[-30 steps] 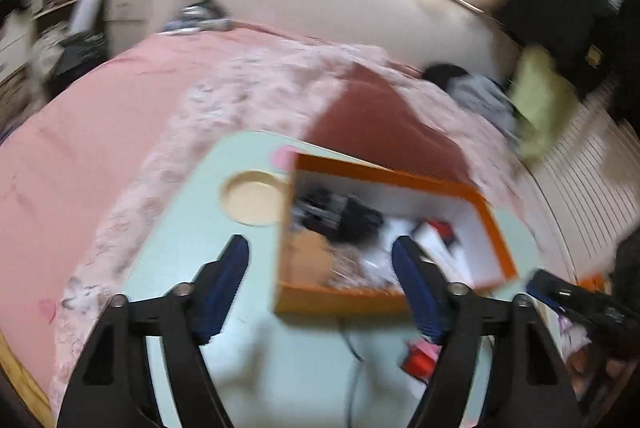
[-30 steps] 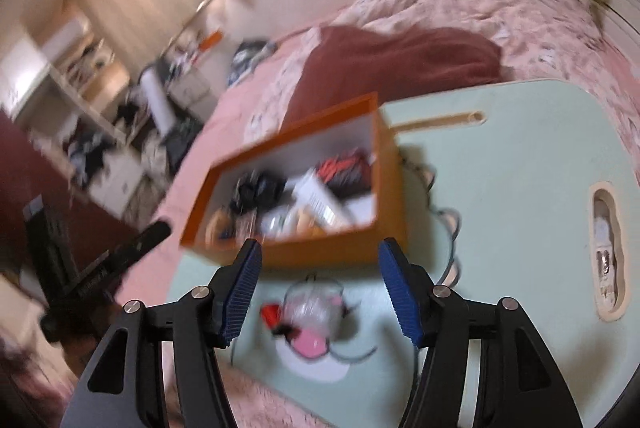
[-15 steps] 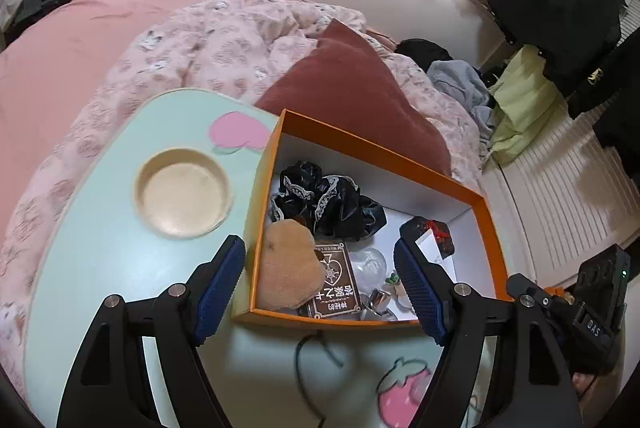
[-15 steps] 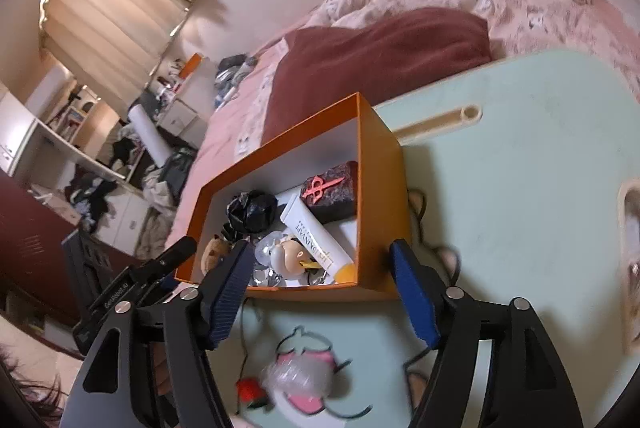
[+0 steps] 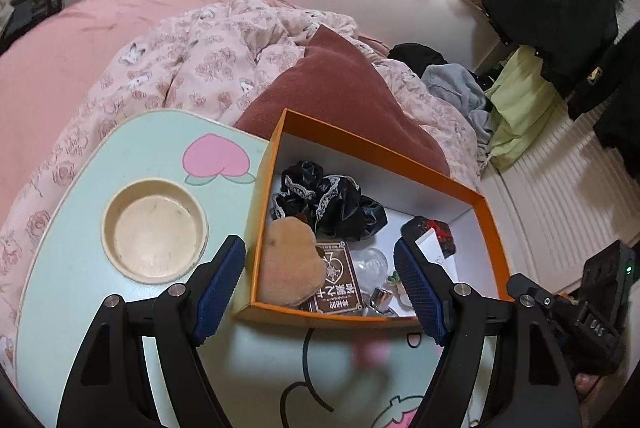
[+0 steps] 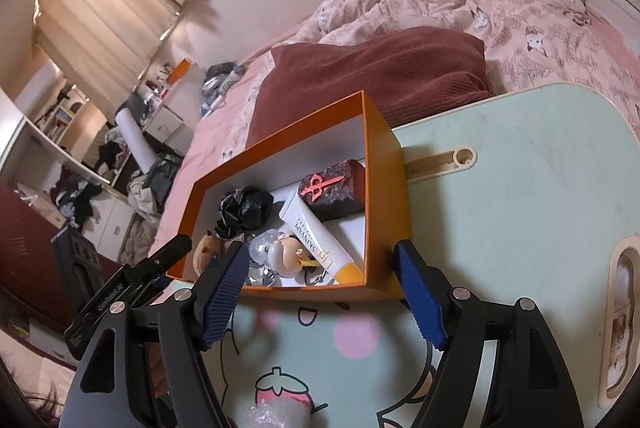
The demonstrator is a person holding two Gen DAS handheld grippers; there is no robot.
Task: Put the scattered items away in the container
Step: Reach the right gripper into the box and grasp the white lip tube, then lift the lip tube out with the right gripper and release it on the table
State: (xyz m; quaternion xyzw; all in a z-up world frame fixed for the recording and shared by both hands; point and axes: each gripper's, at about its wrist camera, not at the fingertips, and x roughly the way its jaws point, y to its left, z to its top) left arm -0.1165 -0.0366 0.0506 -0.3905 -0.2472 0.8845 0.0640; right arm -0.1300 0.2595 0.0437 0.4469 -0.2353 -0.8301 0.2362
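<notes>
Hovering: left gripper (image 5: 316, 290) and right gripper (image 6: 320, 292), jaws apart, empty; the right's just widened.
Box: orange box (image 6: 384, 187) at the table's (image 6: 520, 195) far edge, holding items.
Leftover: clear crinkly item (image 6: 272, 414), near edge.
Risk: slippery wrap could slip free.

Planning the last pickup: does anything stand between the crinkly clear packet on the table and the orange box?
Nothing visible. The packet lies on the table short of the orange box; only the box's near wall must be cleared.
</notes>
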